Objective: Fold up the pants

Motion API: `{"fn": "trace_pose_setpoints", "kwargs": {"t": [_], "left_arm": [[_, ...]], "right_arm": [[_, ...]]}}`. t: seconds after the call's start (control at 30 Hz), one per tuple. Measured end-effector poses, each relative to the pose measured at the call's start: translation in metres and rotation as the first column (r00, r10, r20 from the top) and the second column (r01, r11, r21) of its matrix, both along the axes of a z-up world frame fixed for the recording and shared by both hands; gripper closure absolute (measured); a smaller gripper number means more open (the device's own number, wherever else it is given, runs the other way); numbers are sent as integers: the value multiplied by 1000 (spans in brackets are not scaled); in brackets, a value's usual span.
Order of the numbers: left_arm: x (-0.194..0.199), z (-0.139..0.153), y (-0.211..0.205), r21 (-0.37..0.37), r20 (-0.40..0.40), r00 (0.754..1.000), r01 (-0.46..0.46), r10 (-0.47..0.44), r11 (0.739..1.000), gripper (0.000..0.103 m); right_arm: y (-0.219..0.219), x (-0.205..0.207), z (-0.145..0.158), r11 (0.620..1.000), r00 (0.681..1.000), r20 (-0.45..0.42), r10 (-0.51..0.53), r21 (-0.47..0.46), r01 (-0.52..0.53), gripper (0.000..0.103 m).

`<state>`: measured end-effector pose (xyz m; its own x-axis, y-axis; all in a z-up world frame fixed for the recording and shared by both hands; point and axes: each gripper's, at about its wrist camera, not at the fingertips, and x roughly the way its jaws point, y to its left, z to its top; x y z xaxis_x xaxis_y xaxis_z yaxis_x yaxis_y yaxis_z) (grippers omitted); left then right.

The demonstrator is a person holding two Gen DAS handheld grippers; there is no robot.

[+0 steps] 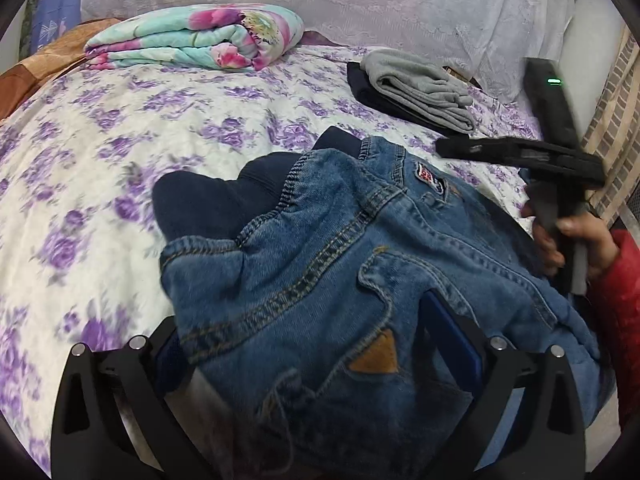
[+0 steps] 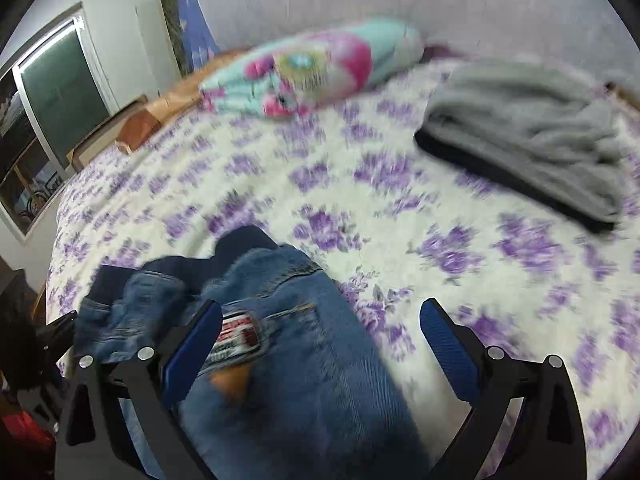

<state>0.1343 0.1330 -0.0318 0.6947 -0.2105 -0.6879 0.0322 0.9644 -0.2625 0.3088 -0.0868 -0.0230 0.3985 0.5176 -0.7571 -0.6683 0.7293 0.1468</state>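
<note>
Left wrist view: my bed's purple-flowered bedspread (image 1: 100, 152) fills the room ahead, with broad bare cloth left of the jeans (image 1: 340, 264). They lie bunched over my left gripper (image 1: 320, 356), fingers spread. My right gripper (image 2: 320, 344) gapes empty beside them. Folded grey pants (image 1: 424, 88) sit far right.

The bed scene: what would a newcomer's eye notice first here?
The blue jeans lie crumpled on the near part of the purple-flowered bedspread, partly over the left gripper. At the far side sits a folded bright floral quilt, with folded gray pants to its right.
</note>
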Motion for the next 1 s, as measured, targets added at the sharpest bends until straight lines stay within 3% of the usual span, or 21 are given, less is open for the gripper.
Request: {"fn": "trace_pose_setpoints", "kwargs": {"t": [0.1, 0.17, 0.2, 0.27, 0.33, 0.37, 0.47, 0.53, 0.63, 0.67, 0.7, 0.73, 0.87, 1.0], "left_arm": [[2, -1, 2, -23, 12, 1000, 6, -5, 1000, 4], [2, -1, 6, -47, 18, 1000, 10, -9, 999, 4], [1, 0, 7, -60, 23, 1000, 11, -9, 998, 4], [1, 1, 10, -85, 36, 999, 6, -3, 996, 4], [1, 3, 13, -91, 49, 999, -7, 12, 996, 4], [2, 5, 14, -87, 55, 998, -27, 31, 996, 8], [7, 13, 20, -52, 64, 991, -111, 114, 992, 37], [12, 14, 23, -63, 59, 992, -111, 114, 992, 38], [12, 14, 28, -66, 58, 991, -117, 121, 991, 45], [9, 17, 33, -86, 68, 990, -121, 127, 989, 51], [7, 20, 38, -89, 81, 986, -138, 145, 986, 69], [6, 23, 43, -84, 93, 982, -156, 163, 984, 80], [1, 35, 60, -93, 127, 969, -200, 210, 975, 80], [-13, 40, 73, -38, 184, 924, -333, 334, 942, 80]], "right_arm": [[11, 17, -24, 998, 995, -91, 44, -32, -47, 3], [13, 9, -31, 997, 993, -90, 74, -21, -76, 7], [16, 4, -32, 995, 993, -68, 94, -32, -97, 25], [23, -8, -31, 988, 988, -44, 145, -55, -148, 46], [29, -27, -27, 987, 990, 33, 135, -94, -132, 60], [31, -32, -23, 987, 990, 79, 117, -116, -107, 76], [27, -29, -8, 996, 992, 108, 65, -66, -58, 92], [30, -20, 2, 999, 994, 99, 42, -29, -40, 92], [46, -12, 5, 998, 992, 112, 52, -52, -46, 92], [49, -10, 8, 998, 991, 119, 53, -47, -48, 92], [54, -6, 15, 998, 990, 132, 58, -42, -53, 92], [59, -1, 22, 998, 988, 143, 61, -33, -56, 92], [117, 20, 51, 993, 973, 199, 117, -42, -110, 93], [177, 22, 62, 981, 948, 251, 195, -50, -188, 93]]}}
